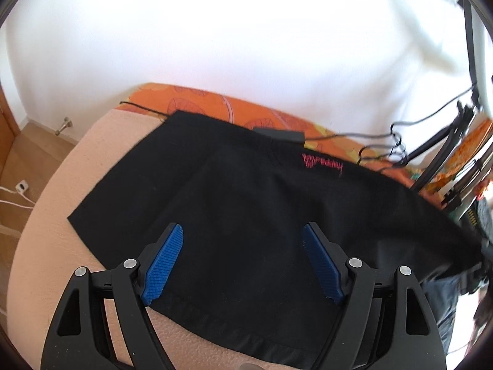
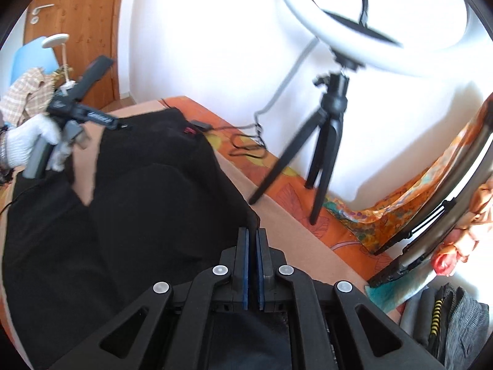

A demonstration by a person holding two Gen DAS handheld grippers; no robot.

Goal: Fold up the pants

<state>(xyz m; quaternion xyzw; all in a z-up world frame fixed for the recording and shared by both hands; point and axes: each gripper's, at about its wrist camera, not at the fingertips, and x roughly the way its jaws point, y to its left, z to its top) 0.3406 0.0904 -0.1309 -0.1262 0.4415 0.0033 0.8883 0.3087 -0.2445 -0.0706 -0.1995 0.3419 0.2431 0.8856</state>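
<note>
Black pants (image 1: 262, 203) with a pink embroidered logo (image 1: 322, 162) lie spread on a peach surface (image 1: 61, 215). My left gripper (image 1: 243, 231) is open, its blue pads over the pants near the hem, holding nothing. In the right wrist view the pants (image 2: 138, 215) are bunched and partly lifted. My right gripper (image 2: 253, 234) is shut on the pants' edge at their right corner. The left gripper's body (image 2: 83, 111), held in a white-gloved hand (image 2: 27, 141), shows at the far left above the pants.
An orange patterned sheet (image 1: 246, 111) runs behind the pants with a black cable and adapter (image 1: 277, 132). A ring light on a black tripod (image 2: 326, 123) stands at the wall. Folded clothes (image 2: 456, 323) lie at the right. A wooden door (image 2: 83, 30) is far left.
</note>
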